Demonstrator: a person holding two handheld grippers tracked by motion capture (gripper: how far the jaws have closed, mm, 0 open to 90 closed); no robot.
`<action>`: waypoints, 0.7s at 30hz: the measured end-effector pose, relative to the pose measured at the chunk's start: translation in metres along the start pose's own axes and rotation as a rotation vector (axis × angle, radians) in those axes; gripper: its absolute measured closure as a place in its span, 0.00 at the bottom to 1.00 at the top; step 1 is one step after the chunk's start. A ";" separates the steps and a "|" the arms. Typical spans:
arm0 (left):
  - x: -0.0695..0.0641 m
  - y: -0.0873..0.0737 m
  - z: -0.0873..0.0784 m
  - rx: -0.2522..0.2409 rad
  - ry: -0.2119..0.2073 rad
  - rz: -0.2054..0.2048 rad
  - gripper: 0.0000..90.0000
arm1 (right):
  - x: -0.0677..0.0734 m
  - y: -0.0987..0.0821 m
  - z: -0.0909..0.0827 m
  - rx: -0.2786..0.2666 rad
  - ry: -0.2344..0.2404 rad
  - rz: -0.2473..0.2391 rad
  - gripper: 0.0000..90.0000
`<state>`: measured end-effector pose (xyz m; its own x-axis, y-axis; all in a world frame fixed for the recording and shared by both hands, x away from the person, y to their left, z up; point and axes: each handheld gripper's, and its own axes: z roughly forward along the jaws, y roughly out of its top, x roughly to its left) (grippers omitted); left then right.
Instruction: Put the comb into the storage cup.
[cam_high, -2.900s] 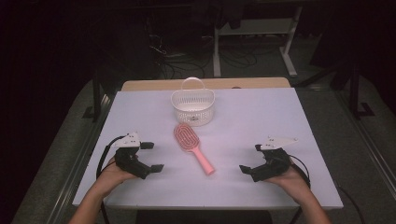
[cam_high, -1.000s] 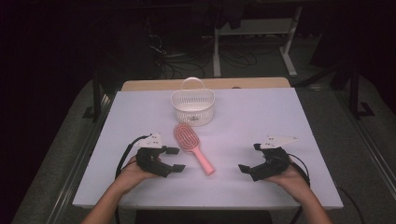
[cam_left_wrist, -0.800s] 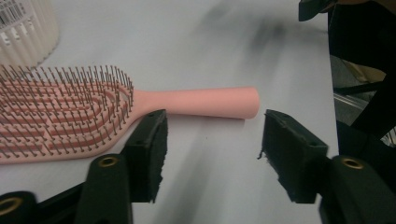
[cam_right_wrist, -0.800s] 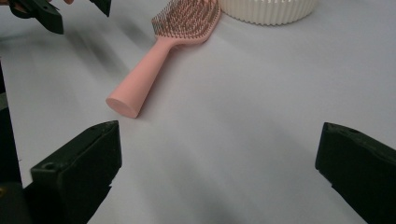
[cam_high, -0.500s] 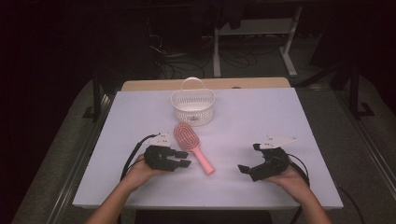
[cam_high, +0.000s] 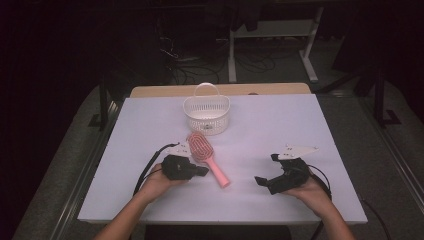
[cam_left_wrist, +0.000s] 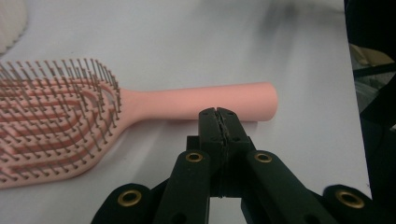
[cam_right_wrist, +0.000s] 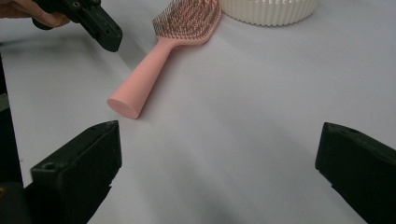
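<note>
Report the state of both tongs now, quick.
Left tongs: closed, empty, tips right by the pink hairbrush handle.
Right tongs: wide open, holding nothing, resting over the white table.

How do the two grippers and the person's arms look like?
Both are black, with brass-coloured rivets on the fingers. The left gripper and right gripper each carry a pale grey three-cornered plate and trail a black cable. The forearms are bare; no sleeves show.
</note>
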<state>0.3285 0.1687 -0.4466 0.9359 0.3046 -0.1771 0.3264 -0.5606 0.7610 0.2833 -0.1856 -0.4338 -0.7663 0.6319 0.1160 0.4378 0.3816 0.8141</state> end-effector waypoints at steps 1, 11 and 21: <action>-0.001 0.000 0.002 0.008 -0.001 0.004 1.00 | 0.000 0.000 0.000 0.000 0.000 0.000 0.00; -0.006 0.003 0.018 0.050 -0.010 0.035 1.00 | 0.000 0.000 0.000 -0.002 0.003 0.000 0.00; -0.008 0.008 0.028 0.056 -0.025 0.046 1.00 | -0.001 0.000 0.000 -0.006 0.004 0.003 0.00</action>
<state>0.3273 0.1406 -0.4564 0.9528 0.2587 -0.1591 0.2896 -0.6163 0.7324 0.2836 -0.1860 -0.4337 -0.7670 0.6302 0.1209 0.4375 0.3757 0.8170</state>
